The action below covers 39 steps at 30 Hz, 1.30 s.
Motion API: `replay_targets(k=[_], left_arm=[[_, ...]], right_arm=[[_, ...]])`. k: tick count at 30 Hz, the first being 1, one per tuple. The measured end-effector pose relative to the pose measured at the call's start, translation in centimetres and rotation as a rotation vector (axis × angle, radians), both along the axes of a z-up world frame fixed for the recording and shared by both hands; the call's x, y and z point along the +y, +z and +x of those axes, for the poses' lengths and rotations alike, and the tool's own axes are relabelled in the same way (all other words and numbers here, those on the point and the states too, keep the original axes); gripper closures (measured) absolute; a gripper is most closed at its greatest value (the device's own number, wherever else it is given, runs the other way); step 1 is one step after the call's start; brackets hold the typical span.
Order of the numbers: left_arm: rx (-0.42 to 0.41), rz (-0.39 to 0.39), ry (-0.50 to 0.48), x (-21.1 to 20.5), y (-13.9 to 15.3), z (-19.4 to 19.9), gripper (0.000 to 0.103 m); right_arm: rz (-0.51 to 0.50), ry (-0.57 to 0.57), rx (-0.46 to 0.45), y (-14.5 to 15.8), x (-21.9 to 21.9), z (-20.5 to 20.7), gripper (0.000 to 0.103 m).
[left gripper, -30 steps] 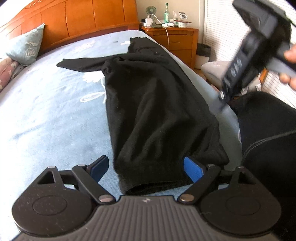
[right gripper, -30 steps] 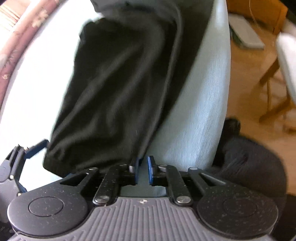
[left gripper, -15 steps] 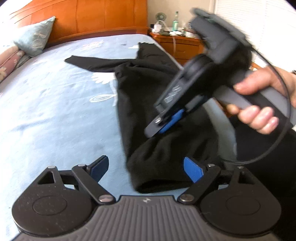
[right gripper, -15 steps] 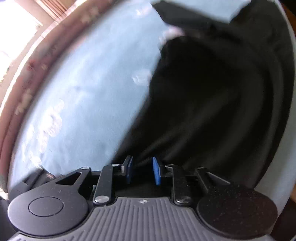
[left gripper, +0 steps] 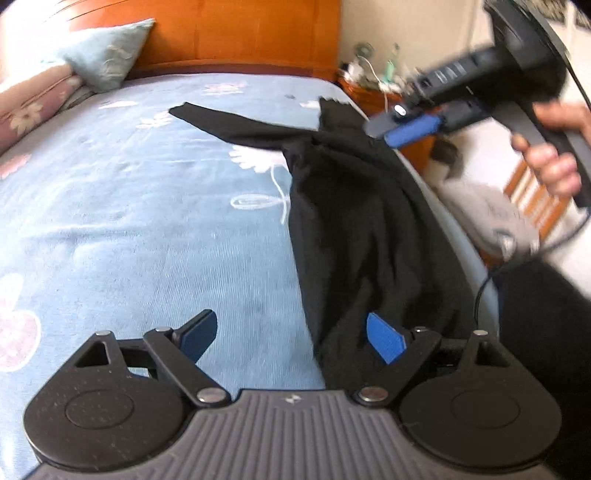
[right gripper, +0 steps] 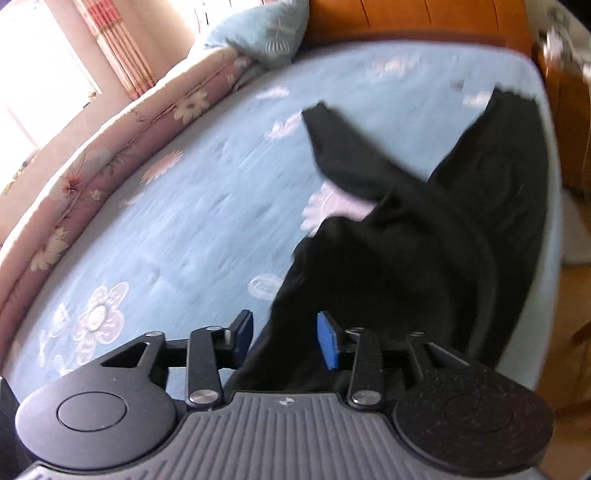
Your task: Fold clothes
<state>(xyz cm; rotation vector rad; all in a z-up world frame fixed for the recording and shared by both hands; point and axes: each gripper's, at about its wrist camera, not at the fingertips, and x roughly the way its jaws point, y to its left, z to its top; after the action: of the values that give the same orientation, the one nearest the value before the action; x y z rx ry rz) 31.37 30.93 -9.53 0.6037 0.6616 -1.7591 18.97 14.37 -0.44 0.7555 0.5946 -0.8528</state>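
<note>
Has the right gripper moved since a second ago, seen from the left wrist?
Yes. The right gripper, its jaws opening and empty, has swung leftward and farther away, toward the nightstand.

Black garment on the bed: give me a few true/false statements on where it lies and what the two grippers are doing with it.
1. The black garment lies along the bed's right edge in the left wrist view. True.
2. One sleeve stretches out across the blue floral sheet. True.
3. The left gripper is clamped on the hem. False: its jaws stand wide apart, the fabric only beside one pad.
4. The right gripper carries the garment in the air. False: its jaws are opening, nothing pinched, and the garment rests on the bed.
5. A pillow leans at the wooden headboard. True.
</note>
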Motion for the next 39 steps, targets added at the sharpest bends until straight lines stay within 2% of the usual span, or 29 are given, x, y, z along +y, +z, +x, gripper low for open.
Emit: replay_targets(k=[2, 4, 5, 11, 15, 18, 21, 23, 24, 28, 33, 35, 39], left_arm=[[0.025, -0.018, 0.021, -0.7, 0.3, -0.3, 0.015], [0.034, -0.022, 0.010, -1.6, 0.3, -0.9, 0.015], [0.030, -0.021, 0.002, -2.2, 0.3, -1.4, 0.015], [-0.082, -0.032, -0.075, -5.6, -0.1, -5.5, 0.015], [-0.103, -0.032, -0.088, -7.8, -0.3, -7.6, 0.015], [-0.076, -0.070, -0.083, -8.8, 0.0, -8.5, 0.015], [-0.030, -0.100, -0.070, -10.0, 0.5, -9.2, 0.015], [0.005, -0.090, -0.078, -11.0, 0.4, -9.6, 0.015], [0.016, -0.085, -0.084, -11.3, 0.3, -10.0, 0.015], [0.025, -0.125, -0.093, -11.9, 0.5, -11.0, 0.015], [0.100, -0.183, -0.105, -14.4, 2.0, -10.6, 0.015], [0.156, -0.158, -0.072, -17.0, 2.9, -9.9, 0.015], [0.284, -0.078, 0.026, -21.5, 3.7, -8.3, 0.015]], right_arm=[[-0.035, -0.007, 0.034, 0.4, -0.3, -0.3, 0.054], [-0.043, -0.012, 0.053, 0.2, 0.1, -1.4, 0.046], [-0.037, -0.010, 0.054, -0.3, 0.3, -1.6, 0.045], [0.000, -0.022, 0.069, -2.6, 1.2, -3.8, 0.044], [0.014, -0.080, 0.021, -3.8, 1.0, -6.1, 0.039], [0.026, -0.131, -0.001, -4.5, 0.2, -8.2, 0.038], [0.045, -0.191, -0.036, -5.3, -0.7, -10.3, 0.033], [0.059, -0.213, -0.065, -6.0, -1.3, -11.3, 0.031], [0.066, -0.221, -0.080, -6.3, -1.5, -11.6, 0.026], [0.081, -0.235, -0.141, -7.9, -2.0, -12.2, 0.022], [0.121, -0.209, -0.167, -9.8, -2.4, -11.7, 0.022], [0.122, -0.205, -0.181, -10.3, -2.4, -11.6, 0.020], [0.118, -0.190, -0.213, -10.9, -2.3, -11.2, 0.004]])
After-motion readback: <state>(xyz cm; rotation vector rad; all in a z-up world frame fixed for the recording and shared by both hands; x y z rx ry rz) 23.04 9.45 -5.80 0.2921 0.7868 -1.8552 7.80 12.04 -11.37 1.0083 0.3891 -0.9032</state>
